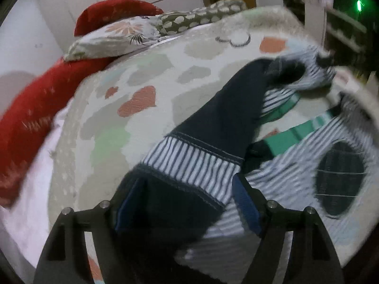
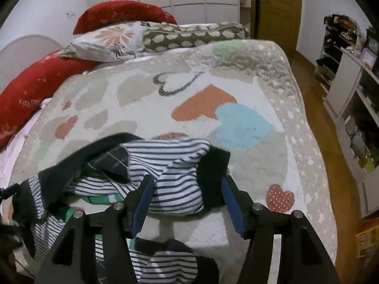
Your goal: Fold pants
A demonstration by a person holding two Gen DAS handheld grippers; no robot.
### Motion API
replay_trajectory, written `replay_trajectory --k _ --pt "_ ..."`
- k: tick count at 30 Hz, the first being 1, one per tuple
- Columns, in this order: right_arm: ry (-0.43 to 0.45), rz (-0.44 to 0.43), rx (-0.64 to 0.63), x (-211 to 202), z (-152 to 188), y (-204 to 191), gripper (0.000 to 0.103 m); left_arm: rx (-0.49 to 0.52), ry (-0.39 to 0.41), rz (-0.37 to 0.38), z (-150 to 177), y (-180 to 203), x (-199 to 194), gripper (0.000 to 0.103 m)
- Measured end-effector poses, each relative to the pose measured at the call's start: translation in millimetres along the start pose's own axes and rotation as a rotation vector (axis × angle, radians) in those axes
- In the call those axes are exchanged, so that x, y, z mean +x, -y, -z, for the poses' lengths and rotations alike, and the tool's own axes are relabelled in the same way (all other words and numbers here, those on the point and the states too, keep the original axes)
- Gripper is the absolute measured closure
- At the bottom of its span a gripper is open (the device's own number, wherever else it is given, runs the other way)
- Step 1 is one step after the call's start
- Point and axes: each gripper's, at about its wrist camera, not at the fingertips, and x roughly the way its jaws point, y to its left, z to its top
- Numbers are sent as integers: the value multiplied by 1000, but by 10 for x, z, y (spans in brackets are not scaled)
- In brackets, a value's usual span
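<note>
The pants [image 1: 213, 118] are navy with white-and-navy striped panels and a green band. They lie crumpled on the heart-patterned quilt [image 1: 142, 75]. My left gripper [image 1: 187, 203] hangs over a navy and striped leg end, jaws open, with cloth lying between the blue pads [image 1: 246, 206] but not pinched. In the right wrist view the pants [image 2: 173, 165] are bunched in front of my right gripper [image 2: 187, 201]. It is open too, a striped fold lying loose between its fingers [image 2: 142, 201]. More striped cloth shows below that gripper.
Red pillows [image 2: 35, 90], a floral pillow [image 2: 113, 40] and a dotted olive pillow [image 2: 189, 35] lie at the head of the bed. The quilt [image 2: 213, 75] spreads out beyond the pants. A wooden floor [image 2: 319, 118], shelves [image 2: 350, 94] and a door [image 2: 277, 7] are to the right.
</note>
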Motion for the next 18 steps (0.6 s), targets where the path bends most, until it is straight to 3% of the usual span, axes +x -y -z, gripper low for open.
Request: replay_trajectory --k 2,3,5,7,9,10,18 --pt "-4 14 8 58 -13 16 40 -19 -29 -28 -77 -73 122 65" --pt "-2 23 11 83 -27 23 40 -54 -64 -21 -115 -164 198 101" --pt "-9 26 31 172 -83 45 40 -143 -104 35 -164 -375 316 103" --pt "-23 24 70 281 -129 83 40 -199 -112 44 -189 -562 384 103" --pt "-42 -14 97 366 -148 105 62 -237 -114 53 -206 -690 405 103" --pt "-57 -39 112 415 -157 115 86 -245 -113 42 -214 -725 401 103" --pt "-24 -64 163 266 -159 205 89 -366 -103 -50 -565 -1220 529 103"
